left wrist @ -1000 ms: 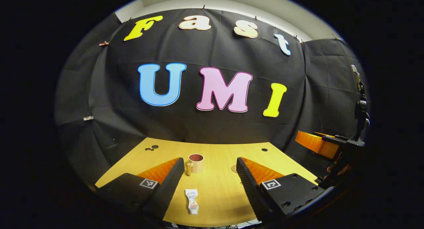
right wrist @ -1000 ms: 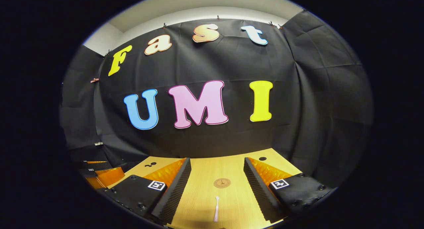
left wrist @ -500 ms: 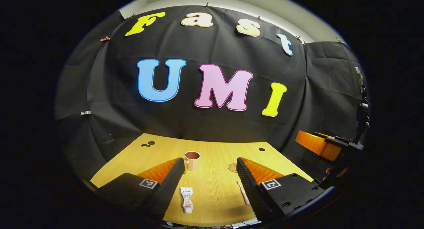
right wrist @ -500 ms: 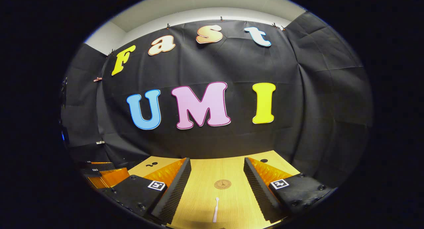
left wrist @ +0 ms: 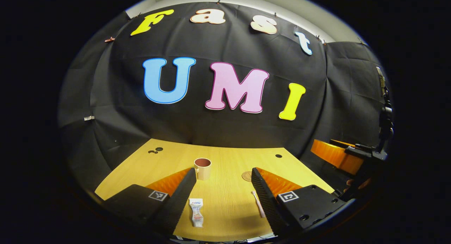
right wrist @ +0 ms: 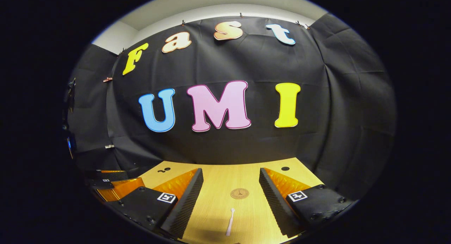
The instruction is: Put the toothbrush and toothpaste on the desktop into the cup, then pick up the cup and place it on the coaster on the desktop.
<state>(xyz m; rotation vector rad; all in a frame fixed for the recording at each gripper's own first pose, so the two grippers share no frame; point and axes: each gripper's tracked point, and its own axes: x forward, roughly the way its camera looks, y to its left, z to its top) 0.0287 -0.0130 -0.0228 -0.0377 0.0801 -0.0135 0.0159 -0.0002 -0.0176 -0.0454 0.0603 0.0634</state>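
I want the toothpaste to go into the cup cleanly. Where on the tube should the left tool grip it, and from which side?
Probably from above, across the middle of the toothpaste. It lies flat on the desktop, lengthwise between the open fingers of the left tool, so its narrow width suits the gap. A mid-body grip leaves an end free to tip into the cup.

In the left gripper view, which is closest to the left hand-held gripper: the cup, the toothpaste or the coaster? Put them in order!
1. Toothpaste: lying between the left hand-held gripper's fingers.
2. Cup: farther back, slightly left.
3. Coaster: about as far as the cup, on the right; too close to call.
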